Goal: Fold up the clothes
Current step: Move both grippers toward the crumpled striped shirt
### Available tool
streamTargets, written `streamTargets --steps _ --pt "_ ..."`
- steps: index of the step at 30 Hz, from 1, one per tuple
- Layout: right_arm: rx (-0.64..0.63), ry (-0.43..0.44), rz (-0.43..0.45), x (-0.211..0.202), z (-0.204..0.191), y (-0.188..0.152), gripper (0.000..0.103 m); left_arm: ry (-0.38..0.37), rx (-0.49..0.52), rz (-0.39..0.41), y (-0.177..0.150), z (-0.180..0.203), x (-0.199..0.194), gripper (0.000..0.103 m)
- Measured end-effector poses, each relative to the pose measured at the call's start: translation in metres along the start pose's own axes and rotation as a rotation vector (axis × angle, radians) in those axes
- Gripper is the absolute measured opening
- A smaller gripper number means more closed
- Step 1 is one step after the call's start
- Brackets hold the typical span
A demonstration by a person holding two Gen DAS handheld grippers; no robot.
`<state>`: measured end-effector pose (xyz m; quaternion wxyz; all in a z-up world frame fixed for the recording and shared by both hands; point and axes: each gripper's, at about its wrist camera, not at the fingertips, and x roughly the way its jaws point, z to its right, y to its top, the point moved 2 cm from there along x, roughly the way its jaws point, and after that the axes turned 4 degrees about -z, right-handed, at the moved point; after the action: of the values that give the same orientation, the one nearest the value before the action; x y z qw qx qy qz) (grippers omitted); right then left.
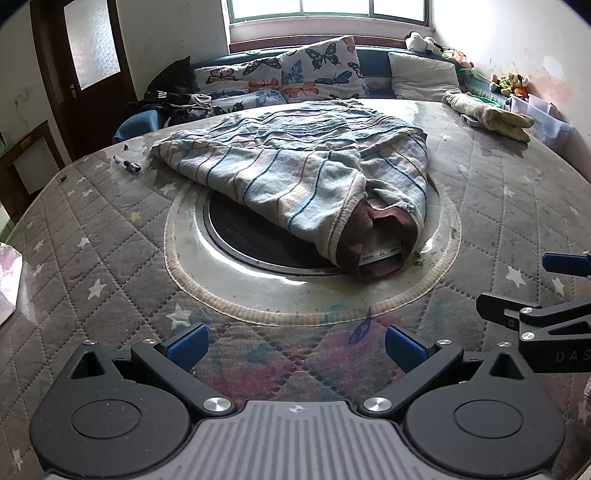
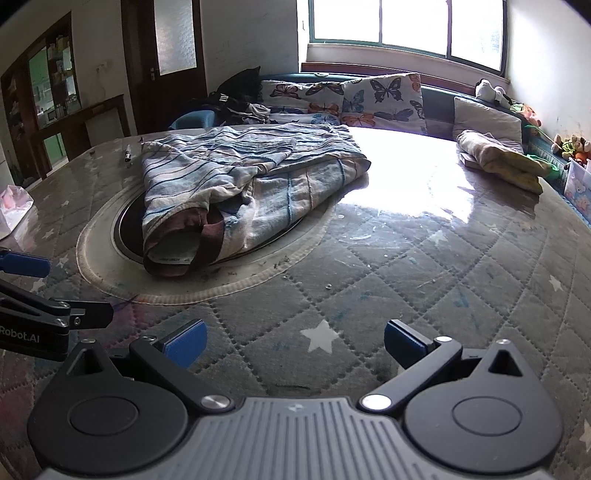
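Both grippers idle above the quilted table cover (image 1: 110, 258), near edge. Left gripper (image 1: 295, 349) has its blue-padded jaws spread wide, nothing between them; right gripper (image 2: 295, 345) likewise spread and empty. Each shows at the edge of the other's view, side by side and apart. Striped garment (image 1: 295, 162), pale blue and white with a brown collar band, lies crumpled in a loose heap mid-table, draped partly over the dark round inset (image 1: 236, 229), neck opening and label facing the grippers. Well ahead of both sets of fingers, no contact. Small pen-like item (image 1: 127, 165) sits beside the garment's far-left corner. Second bundle of cloth, yellowish (image 2: 498, 157), rests at the far right of the table. Butterfly-print cushions (image 2: 380, 98) line the bench under the window (image 2: 406, 22). Dark wooden door (image 1: 85, 62) at far left.
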<state>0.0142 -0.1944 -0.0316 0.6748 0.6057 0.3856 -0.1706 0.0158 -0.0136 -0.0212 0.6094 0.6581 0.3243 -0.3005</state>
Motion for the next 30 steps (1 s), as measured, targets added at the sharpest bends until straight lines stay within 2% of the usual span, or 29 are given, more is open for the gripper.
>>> streamTargets --steps 30 --pt "-0.028 0.012 -0.017 0.019 -0.002 0.017 0.103 0.024 0.015 -0.025 0.018 -0.004 0.014 0.103"
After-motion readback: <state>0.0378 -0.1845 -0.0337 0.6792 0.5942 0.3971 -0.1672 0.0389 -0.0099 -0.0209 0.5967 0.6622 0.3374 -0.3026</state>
